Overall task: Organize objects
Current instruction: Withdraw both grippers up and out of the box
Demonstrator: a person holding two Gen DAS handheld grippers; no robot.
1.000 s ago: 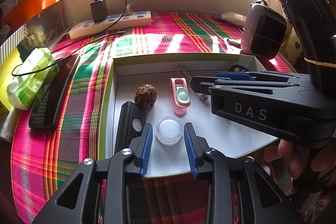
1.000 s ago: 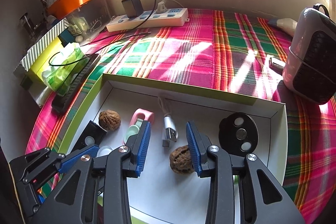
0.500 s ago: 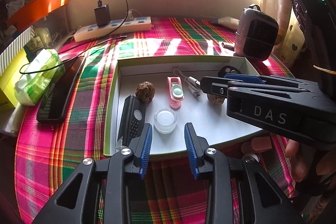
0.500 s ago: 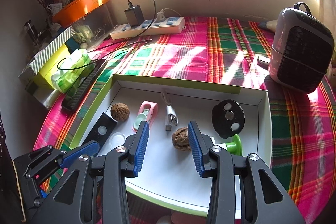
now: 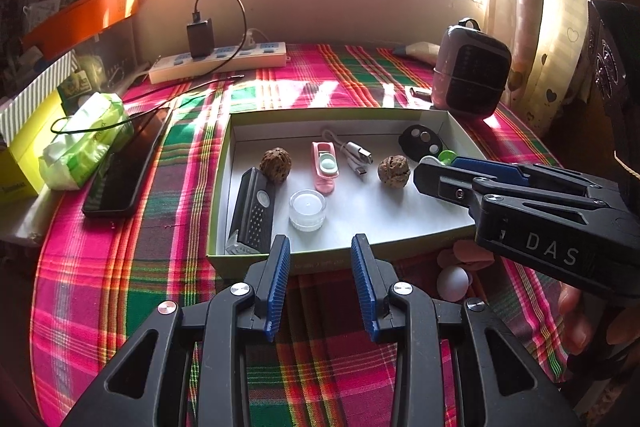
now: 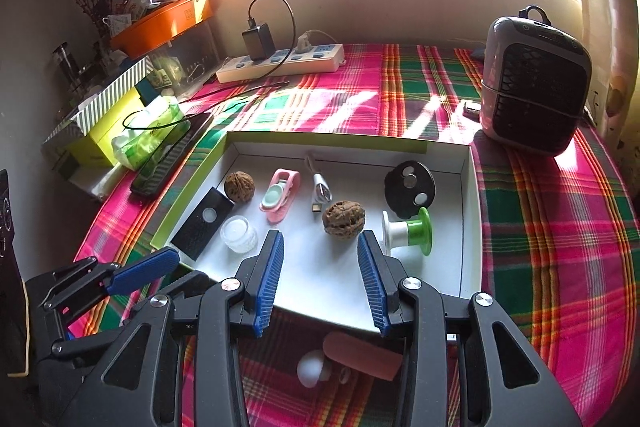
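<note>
Both my claws, left [image 5: 320,279] and right [image 6: 320,279], hang half-open and empty (nothing between the pads). The box [image 6: 466,227] holds most things; at six o'clock a white ball [image 6: 310,367] could roll off the counter [image 6: 560,227].

Shallow box [image 6: 472,227] on the worktop [image 6: 560,247], contents and surroundings.

In the box, left to right: remote [image 6: 203,223] with candle cup [image 6: 239,234] beside it, walnut [image 6: 239,187] behind them, clip [image 6: 280,194], cable plug [image 6: 321,193], second walnut [image 6: 344,218], spool [image 6: 408,231] with a disc [image 6: 409,189] behind it. Left of the box: phone [image 6: 170,157], tissue pack [image 6: 146,137]. Behind: power strip [image 6: 280,63]. Right rear: heater [image 6: 534,87]. Before the box: small ball [image 6: 310,367].
</note>
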